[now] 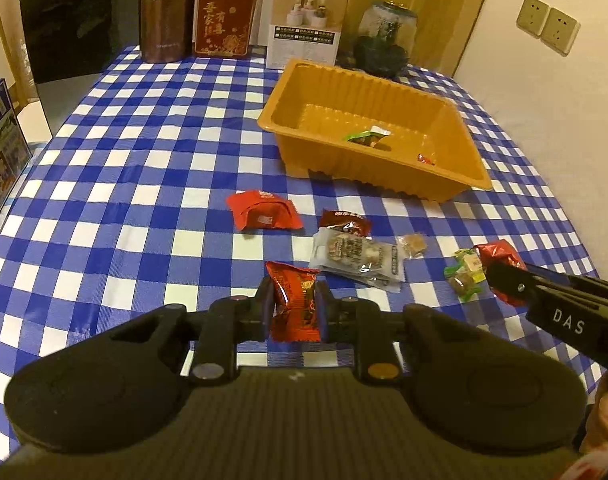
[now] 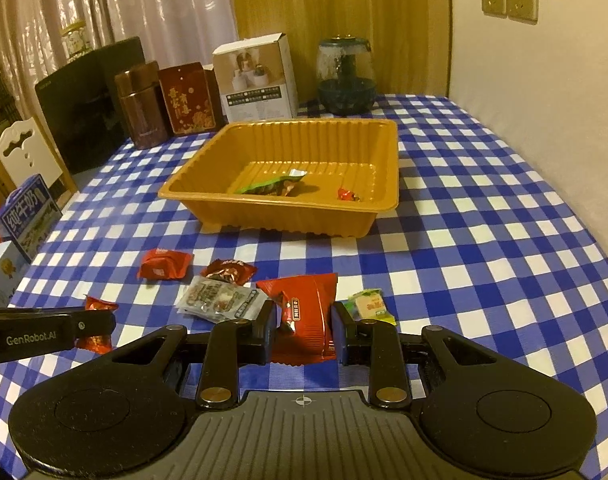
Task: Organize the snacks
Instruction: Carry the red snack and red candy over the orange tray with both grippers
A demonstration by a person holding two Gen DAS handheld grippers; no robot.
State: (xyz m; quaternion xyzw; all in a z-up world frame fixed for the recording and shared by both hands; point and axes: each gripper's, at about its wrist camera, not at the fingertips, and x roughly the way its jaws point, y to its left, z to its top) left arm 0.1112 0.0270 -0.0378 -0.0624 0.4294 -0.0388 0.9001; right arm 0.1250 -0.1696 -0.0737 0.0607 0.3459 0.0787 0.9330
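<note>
Two snacks already in orange tray (image 2: 207, 194): green packet (image 2: 271, 185), small red candy (image 2: 348, 195). Left gripper (image 1: 295, 307) fingers clamped on red packet (image 1: 293, 304); right gripper (image 2: 304, 322) fingers clamped on larger red packet (image 2: 304, 308). Ahead of fingers, still on table (image 1: 143, 160): red pouch (image 1: 261, 214), dark-red candy (image 1: 346, 222), clear packet (image 1: 356, 258), green sweets (image 1: 466, 274). Roughly a quarter done.

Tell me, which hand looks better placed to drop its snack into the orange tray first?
Probably the right. Both hand-held grippers are shut on red packets, left and right, but the orange tray lies almost straight ahead of the right one, while it sits off to the side in the left view.
</note>
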